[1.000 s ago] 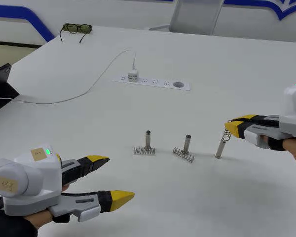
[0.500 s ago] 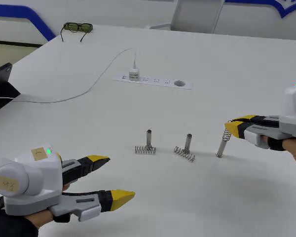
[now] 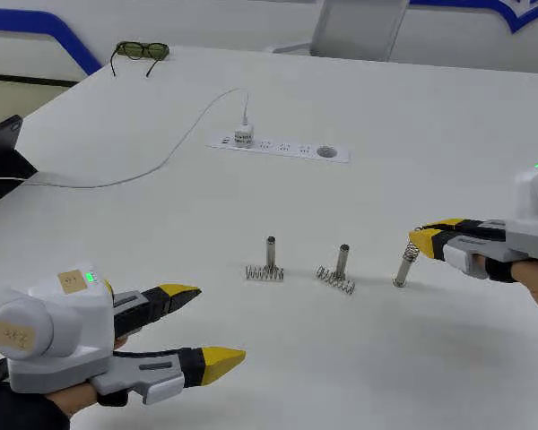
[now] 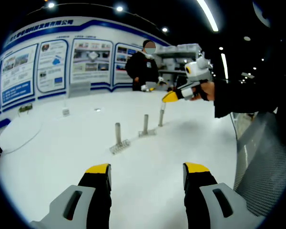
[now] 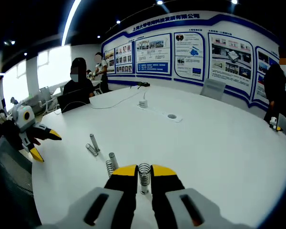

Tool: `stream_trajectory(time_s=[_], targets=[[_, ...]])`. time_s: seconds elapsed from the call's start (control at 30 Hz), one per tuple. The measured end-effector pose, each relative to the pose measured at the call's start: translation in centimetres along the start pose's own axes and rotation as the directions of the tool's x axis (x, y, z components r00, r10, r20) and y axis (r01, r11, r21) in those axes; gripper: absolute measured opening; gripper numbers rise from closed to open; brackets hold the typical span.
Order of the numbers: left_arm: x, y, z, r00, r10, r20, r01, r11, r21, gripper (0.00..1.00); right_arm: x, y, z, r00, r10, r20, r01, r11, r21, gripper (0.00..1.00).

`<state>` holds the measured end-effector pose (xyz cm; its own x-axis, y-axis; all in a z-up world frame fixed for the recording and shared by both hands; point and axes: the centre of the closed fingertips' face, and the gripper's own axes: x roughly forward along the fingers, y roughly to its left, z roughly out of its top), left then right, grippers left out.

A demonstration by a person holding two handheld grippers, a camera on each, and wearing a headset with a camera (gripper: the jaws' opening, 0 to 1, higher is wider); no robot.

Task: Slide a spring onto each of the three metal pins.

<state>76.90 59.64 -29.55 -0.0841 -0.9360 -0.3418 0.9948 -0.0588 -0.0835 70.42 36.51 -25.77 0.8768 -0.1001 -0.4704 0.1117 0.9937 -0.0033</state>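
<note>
Three metal pins stand on the white table (image 3: pixel 430 134). The left pin (image 3: pixel 270 252) and middle pin (image 3: pixel 342 259) are upright, each with a spring lying at its foot, the left spring (image 3: pixel 264 273) and the middle spring (image 3: pixel 334 280). The right pin (image 3: pixel 401 270) leans, its top under a third spring (image 3: pixel 412 250). My right gripper (image 3: pixel 425 240) is shut on that spring (image 5: pixel 144 173), seen between its jaws (image 5: pixel 144 171). At the near left my left gripper (image 3: pixel 204 324) is open and holds nothing, with the pins (image 4: pixel 145 123) ahead of it (image 4: pixel 147 168).
A white power strip (image 3: pixel 278 148) with a plug and cable lies behind the pins. Sunglasses (image 3: pixel 139 51) sit at the far left, a chair (image 3: pixel 354 27) stands at the far edge, and a dark device (image 3: pixel 0 157) is at the left edge. People (image 5: pixel 78 78) stand nearby.
My right gripper has dropped slightly, bringing the spring lower against the top of the leaning right pin. The left gripper has stayed put.
</note>
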Motion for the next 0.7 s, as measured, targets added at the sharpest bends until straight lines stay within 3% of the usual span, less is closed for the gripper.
stream_trajectory(time_s=[0.7], targets=[[0.1, 0.2, -0.2, 1.0000, 0.000, 0.001, 0.000, 1.000, -0.009, 0.62, 1.3, 0.3, -2.0, 0.9984, 0.002, -0.056, -0.003, 1.000, -0.021, 0.12]])
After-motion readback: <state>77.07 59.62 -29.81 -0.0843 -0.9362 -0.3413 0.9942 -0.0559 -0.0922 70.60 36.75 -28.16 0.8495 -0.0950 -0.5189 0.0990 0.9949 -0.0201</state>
